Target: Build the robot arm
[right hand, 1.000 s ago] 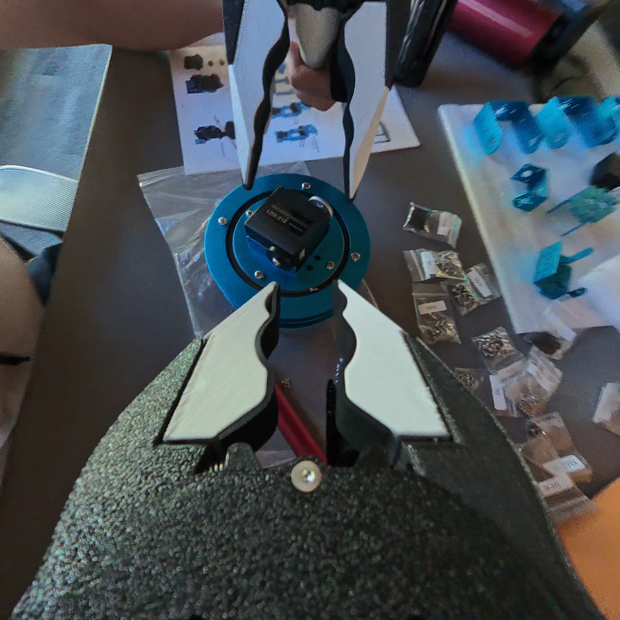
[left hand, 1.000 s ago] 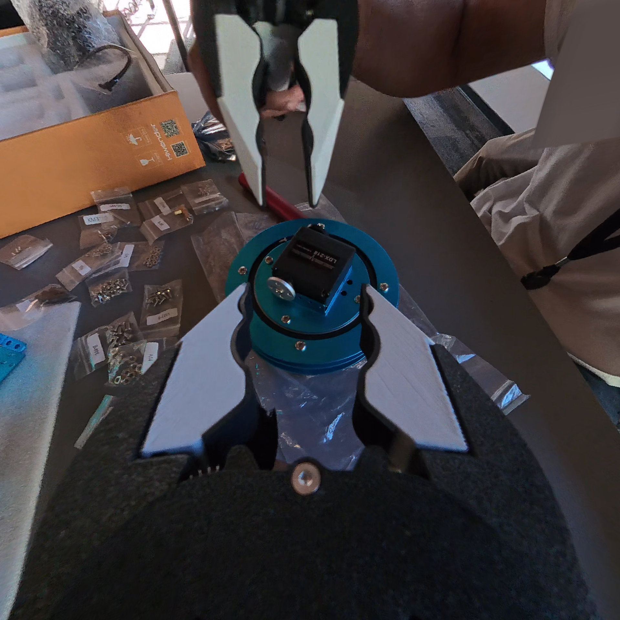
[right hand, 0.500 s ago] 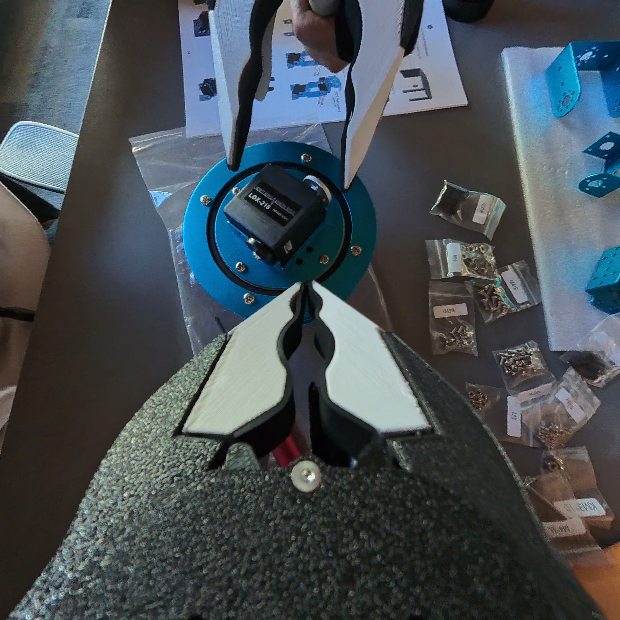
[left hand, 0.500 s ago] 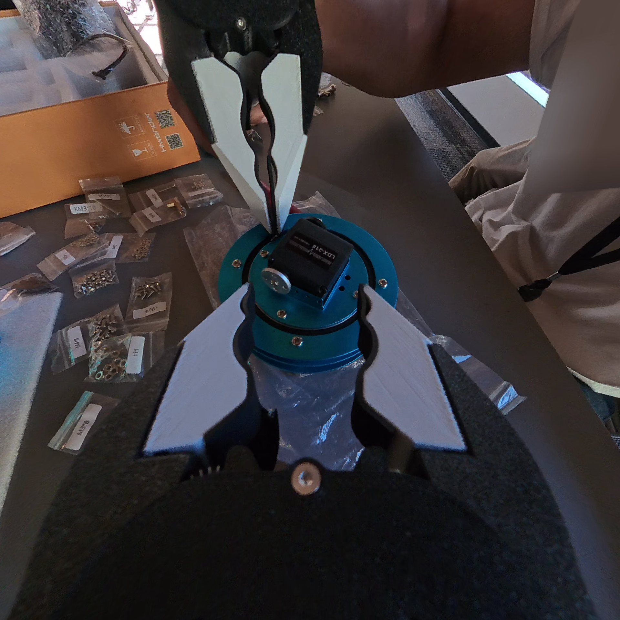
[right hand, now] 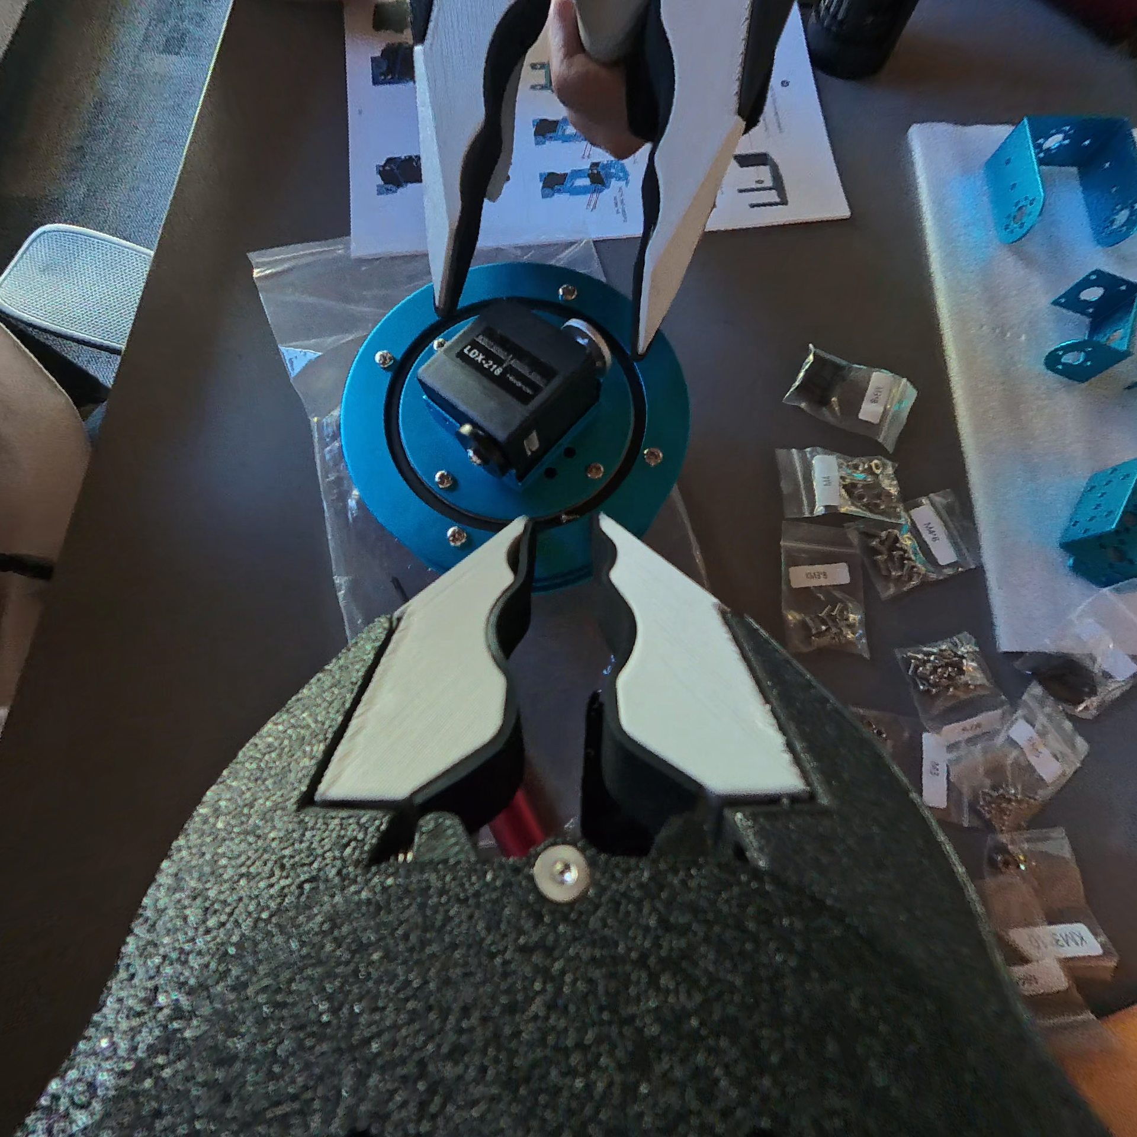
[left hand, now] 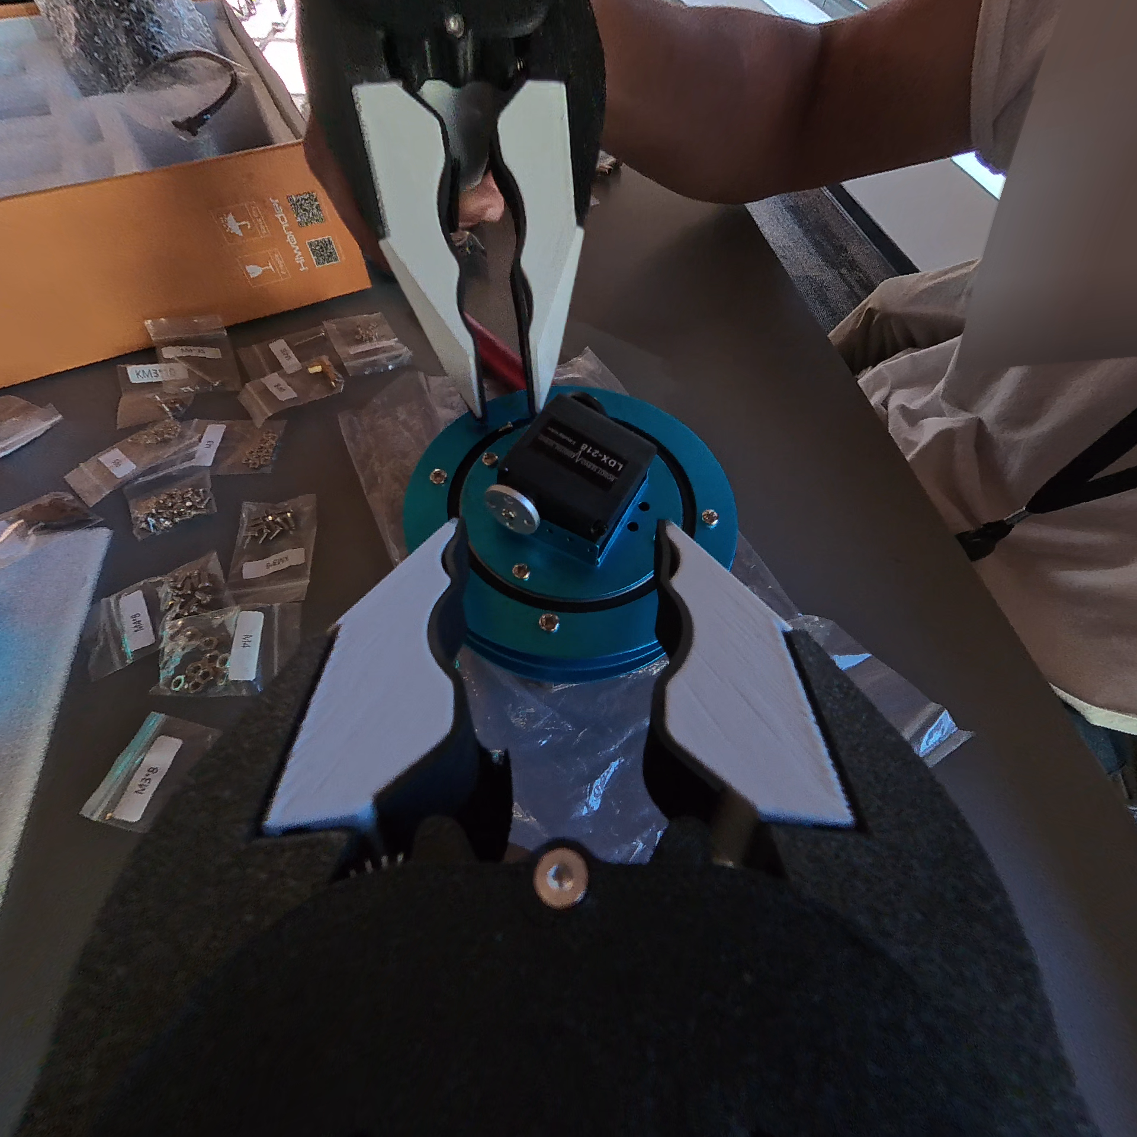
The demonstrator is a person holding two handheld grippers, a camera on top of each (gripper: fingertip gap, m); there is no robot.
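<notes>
**Two grippers meet over a blue round base**

A blue round base (left hand: 683, 467) stands on a clear plastic bag (left hand: 554, 738) in the middle of a dark table (left hand: 769, 369). A black servo (left hand: 578, 474) sits tilted on its raised centre disc.

The left gripper (left hand: 558, 532) is spread wide, with one finger on each side of the raised disc. It is not clear whether the pads press on the disc.

The right gripper (right hand: 563, 520) comes in from the opposite side. Its tips are slightly parted just above the base's rim and hold nothing. A tiny screw (right hand: 569, 517) lies on the base right at those tips, beside the black groove.

The bag looks slippery, so the base would likely slide under a sideways push. The screw looks small enough to roll into the groove, so only a fine pinch at the very tips would suit it.

Packets of screws (left hand: 267, 541) lie on the table to one side. An orange box (left hand: 154, 258) sits beyond them.
</notes>
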